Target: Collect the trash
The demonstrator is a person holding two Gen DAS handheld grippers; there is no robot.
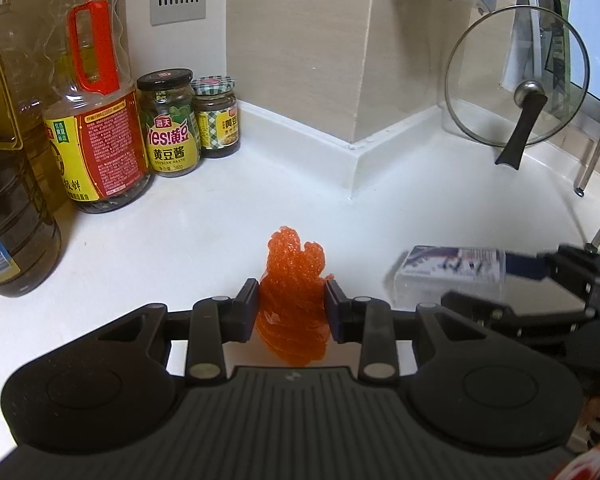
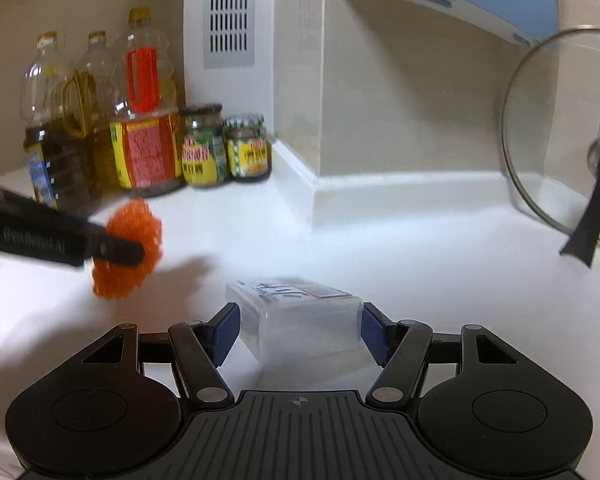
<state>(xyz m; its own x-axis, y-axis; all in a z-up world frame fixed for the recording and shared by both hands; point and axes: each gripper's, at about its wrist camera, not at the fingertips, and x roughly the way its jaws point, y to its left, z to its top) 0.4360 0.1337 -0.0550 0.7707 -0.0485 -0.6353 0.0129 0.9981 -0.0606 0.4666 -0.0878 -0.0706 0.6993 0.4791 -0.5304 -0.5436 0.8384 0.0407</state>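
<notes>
Right gripper [image 2: 298, 332] has its fingers spread around the clear box [image 2: 300, 320] on the counter [image 2: 420, 264], not pinching yet, so I'd squeeze gently mid-wall or it'll pop out. Left gripper [image 1: 292, 308] is clamped on the orange mesh [image 1: 294, 300], held above the counter.

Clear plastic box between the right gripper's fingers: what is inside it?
The clear plastic box looks empty through its walls; its printed label covers part of the top, hiding anything beneath.

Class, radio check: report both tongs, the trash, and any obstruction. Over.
Left tongs shut on orange mesh, lifted off counter. Right tongs open, straddling clear box; contact unclear. Jars and lid stand well back.
</notes>
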